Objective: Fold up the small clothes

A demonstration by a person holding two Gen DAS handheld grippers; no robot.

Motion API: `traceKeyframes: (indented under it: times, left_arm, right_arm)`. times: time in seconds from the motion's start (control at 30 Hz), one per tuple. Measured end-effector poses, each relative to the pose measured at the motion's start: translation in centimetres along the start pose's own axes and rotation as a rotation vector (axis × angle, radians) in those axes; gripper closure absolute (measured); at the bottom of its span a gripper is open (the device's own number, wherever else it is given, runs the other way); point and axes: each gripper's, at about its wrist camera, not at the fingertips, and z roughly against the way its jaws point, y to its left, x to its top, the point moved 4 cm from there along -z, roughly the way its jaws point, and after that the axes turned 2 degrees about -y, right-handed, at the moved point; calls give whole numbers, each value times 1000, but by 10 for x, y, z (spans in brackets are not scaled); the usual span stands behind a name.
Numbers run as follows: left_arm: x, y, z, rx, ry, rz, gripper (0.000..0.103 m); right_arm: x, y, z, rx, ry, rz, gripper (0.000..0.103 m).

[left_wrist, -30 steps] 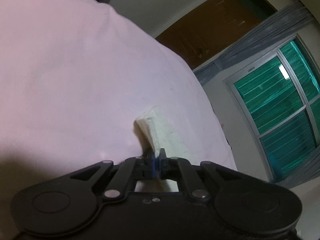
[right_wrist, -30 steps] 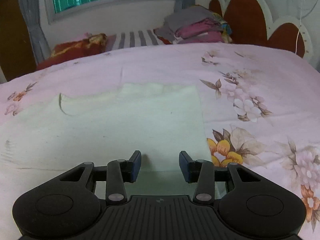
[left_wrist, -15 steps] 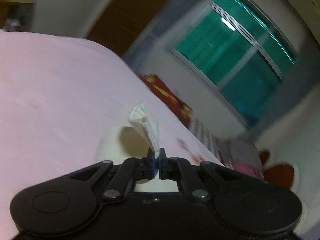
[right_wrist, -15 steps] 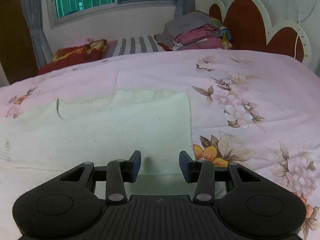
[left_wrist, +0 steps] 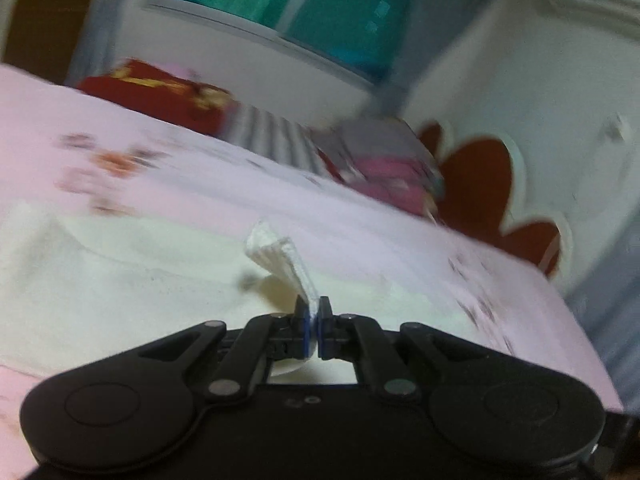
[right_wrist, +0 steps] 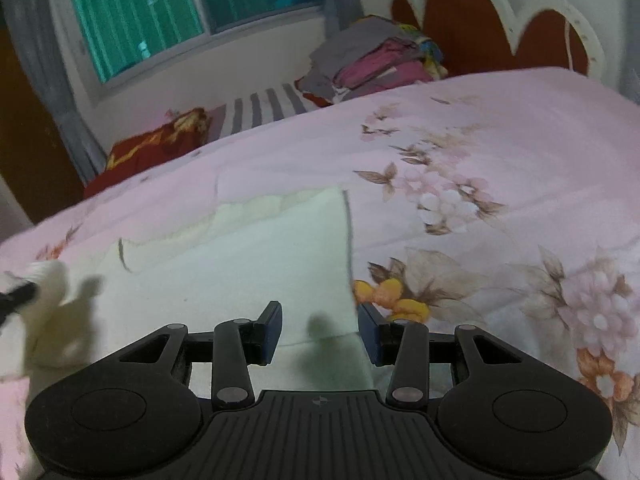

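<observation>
The left gripper (left_wrist: 314, 322) has its fingers pinched together on a ribbed edge of the small cream-white knitted garment (left_wrist: 132, 276), a tuft of which stands up past the fingertips, lifted clear of the rest of the cloth. The right gripper (right_wrist: 320, 330) hovers with its fingers half apart and nothing between them, above the near right corner of the same garment (right_wrist: 248, 264). The garment lies mostly flat on the pink flower-printed bedspread (right_wrist: 500, 168), its straight right edge well defined; the raised part shows at the far left of the right wrist view, blurred. Judgement: a fold is under way, with the held edge being carried across the body of the garment. To do it well, the carried edge should be kept low and taut, brought square to the straight right edge and laid flat before release; the right gripper is well placed to pin the near corner so the lower layer does not drag. Risk: the bunched hem may land creased. Beyond lie a red patterned pillow (right_wrist: 156, 144), a striped grey-and-white cloth (right_wrist: 260, 108) and a stack of folded grey and pink clothes (right_wrist: 372, 60).
</observation>
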Motion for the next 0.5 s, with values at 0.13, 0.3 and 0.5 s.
traceKeyframes:
  times: [0.13, 0.3, 0.5]
  left_arm:
    - [-28, -42, -31, -31, 83, -73, 99]
    - [-60, -72, -67, -48, 169, -90, 97]
    - [-71, -83, -51, -86, 156, -131, 57]
  right_arm:
    - [2, -15, 10, 3, -9, -35, 60]
    - [4, -38, 21, -5, -9, -69, 60]
    - [8, -54, 28, 42, -17, -142, 56]
